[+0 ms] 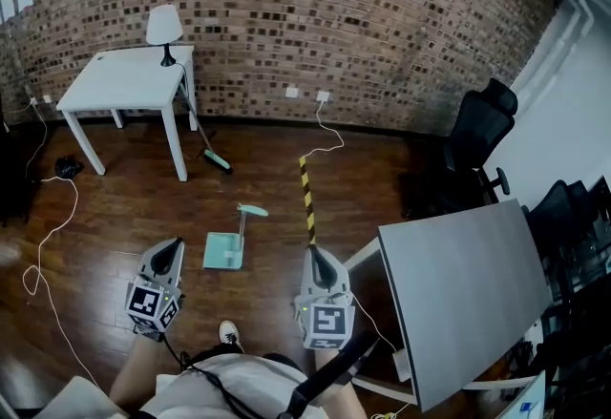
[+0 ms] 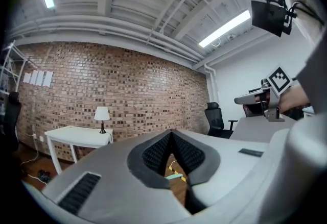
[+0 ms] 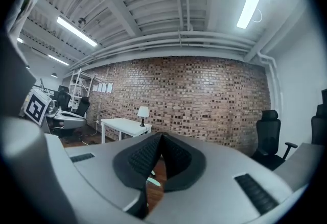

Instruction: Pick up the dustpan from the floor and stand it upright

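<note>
The mint-green dustpan point(image 1: 223, 250) lies flat on the wooden floor, its handle point(image 1: 252, 210) pointing away towards the brick wall. My left gripper point(image 1: 175, 244) hovers just left of the pan, held level, jaws together and empty. My right gripper point(image 1: 313, 253) is to the pan's right, also shut with nothing in it. In the left gripper view the closed left gripper point(image 2: 172, 134) frames a sliver of the dustpan point(image 2: 176, 177) below its tips. In the right gripper view the right gripper point(image 3: 161, 139) is closed, with a bit of the dustpan point(image 3: 153, 182) beneath.
A white table point(image 1: 124, 78) with a lamp point(image 1: 164, 26) stands at the back left, a broom point(image 1: 215, 159) leaning by its leg. A yellow-black striped strip point(image 1: 307, 198) runs along the floor. A grey desk point(image 1: 468, 283) and a black office chair point(image 1: 482, 131) stand right. Cables point(image 1: 57, 217) trail left.
</note>
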Available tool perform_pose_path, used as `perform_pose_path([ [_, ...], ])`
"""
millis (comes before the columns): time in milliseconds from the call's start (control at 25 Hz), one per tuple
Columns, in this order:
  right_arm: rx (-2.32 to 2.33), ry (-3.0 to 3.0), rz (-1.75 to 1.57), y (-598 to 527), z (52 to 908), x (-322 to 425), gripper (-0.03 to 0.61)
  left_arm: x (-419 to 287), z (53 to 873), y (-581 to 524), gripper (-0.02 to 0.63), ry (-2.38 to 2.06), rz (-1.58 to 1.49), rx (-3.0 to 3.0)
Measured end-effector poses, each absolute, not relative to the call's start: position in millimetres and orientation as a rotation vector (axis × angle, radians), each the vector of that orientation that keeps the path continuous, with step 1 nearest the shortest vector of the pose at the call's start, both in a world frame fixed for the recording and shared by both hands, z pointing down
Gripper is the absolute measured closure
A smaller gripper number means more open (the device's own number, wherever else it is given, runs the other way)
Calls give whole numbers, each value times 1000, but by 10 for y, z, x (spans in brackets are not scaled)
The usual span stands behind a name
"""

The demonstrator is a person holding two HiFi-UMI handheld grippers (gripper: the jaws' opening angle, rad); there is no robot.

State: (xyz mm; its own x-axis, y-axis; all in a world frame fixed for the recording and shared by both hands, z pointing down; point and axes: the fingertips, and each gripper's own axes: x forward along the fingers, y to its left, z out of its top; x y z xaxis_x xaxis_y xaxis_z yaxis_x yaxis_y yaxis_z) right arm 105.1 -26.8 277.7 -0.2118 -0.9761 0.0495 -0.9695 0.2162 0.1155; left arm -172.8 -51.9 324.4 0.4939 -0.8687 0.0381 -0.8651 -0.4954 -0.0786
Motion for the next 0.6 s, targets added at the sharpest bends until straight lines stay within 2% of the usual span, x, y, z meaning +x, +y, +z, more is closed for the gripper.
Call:
perform_pose_path([
  [360, 1893, -2419, -151, 938, 2632, 1345, 580, -1430, 2971, 815, 615, 1589, -103, -2559],
  [600, 1817, -2453, -38, 1992, 2907, 1512, 580, -952, 3190, 1959, 615, 1546, -175, -2602],
])
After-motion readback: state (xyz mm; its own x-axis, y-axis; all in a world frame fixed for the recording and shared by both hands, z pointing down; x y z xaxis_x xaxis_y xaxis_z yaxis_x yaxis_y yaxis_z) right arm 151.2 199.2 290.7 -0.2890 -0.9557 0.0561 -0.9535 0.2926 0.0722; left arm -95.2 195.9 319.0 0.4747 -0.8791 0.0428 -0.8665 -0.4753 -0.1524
